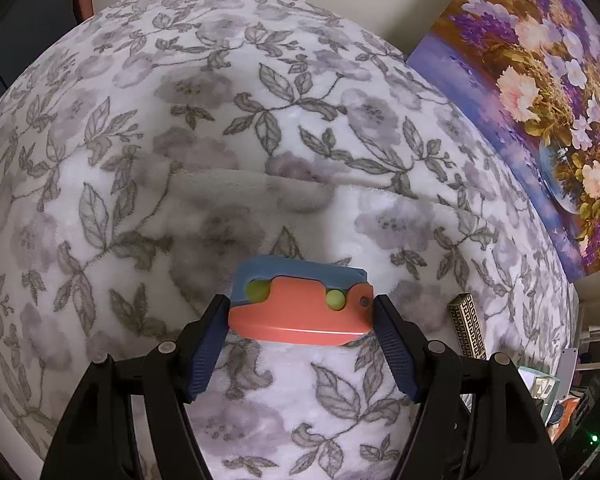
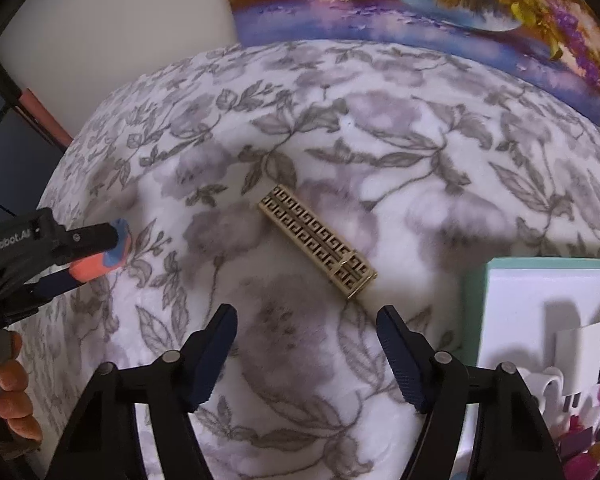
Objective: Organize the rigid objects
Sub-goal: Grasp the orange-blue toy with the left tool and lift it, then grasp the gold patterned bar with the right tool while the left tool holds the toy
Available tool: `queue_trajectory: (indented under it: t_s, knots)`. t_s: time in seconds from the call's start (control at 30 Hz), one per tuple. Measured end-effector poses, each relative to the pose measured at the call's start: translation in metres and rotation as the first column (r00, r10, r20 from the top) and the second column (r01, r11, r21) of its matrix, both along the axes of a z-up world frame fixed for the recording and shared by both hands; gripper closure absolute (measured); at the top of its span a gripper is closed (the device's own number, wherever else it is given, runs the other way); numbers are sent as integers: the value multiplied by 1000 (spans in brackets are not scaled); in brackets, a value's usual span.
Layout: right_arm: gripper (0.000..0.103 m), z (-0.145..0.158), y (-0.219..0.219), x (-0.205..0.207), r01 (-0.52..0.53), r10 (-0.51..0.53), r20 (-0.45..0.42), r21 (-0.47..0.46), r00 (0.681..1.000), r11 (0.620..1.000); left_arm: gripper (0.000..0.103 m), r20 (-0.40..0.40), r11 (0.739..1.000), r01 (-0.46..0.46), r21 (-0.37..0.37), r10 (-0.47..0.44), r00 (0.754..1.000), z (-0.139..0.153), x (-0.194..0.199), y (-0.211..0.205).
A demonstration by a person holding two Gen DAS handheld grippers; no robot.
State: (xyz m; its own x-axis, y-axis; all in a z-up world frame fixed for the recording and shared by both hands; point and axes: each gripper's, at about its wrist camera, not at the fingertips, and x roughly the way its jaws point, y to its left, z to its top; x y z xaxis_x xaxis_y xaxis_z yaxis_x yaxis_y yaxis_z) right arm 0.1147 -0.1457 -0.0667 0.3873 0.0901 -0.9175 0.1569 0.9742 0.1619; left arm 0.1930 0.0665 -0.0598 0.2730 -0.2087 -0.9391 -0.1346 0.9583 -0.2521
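Observation:
A flat orange and blue toy (image 1: 304,320) with two green dots hangs just above the floral blanket (image 1: 180,140), and my left gripper (image 1: 300,304) is shut on its two ends. In the right wrist view that same gripper (image 2: 112,248) and the toy (image 2: 96,266) show at the far left. A gold box with a cut-out key pattern (image 2: 318,240) lies slantwise on the blanket, also visible at the right of the left wrist view as the gold box (image 1: 468,328). My right gripper (image 2: 307,314) stands open just short of it, with nothing between its fingers.
A flower painting (image 2: 420,0) leans against the wall behind the blanket. A teal-rimmed white box (image 2: 512,280) holding white and pink items sits at the right. A person's hand (image 2: 12,392) grips the left handle. Clutter lies past the blanket's right edge (image 1: 560,400).

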Motion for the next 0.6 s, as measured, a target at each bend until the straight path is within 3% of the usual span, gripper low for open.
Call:
queue_trajectory:
  t_s: [0.1, 0.3, 0.6]
  knots:
    - [37, 4, 7, -1, -34, 34, 2, 0, 999, 999, 30, 1, 1000, 1, -10, -1, 1000, 1, 0, 0]
    - [37, -1, 20, 2, -78, 78, -19, -4, 997, 997, 30, -1, 1000, -10, -21, 10, 1000, 2, -1, 5]
    - [38, -6, 9, 11, -24, 25, 34, -26, 999, 999, 30, -12, 999, -14, -31, 14, 1000, 0, 0, 4]
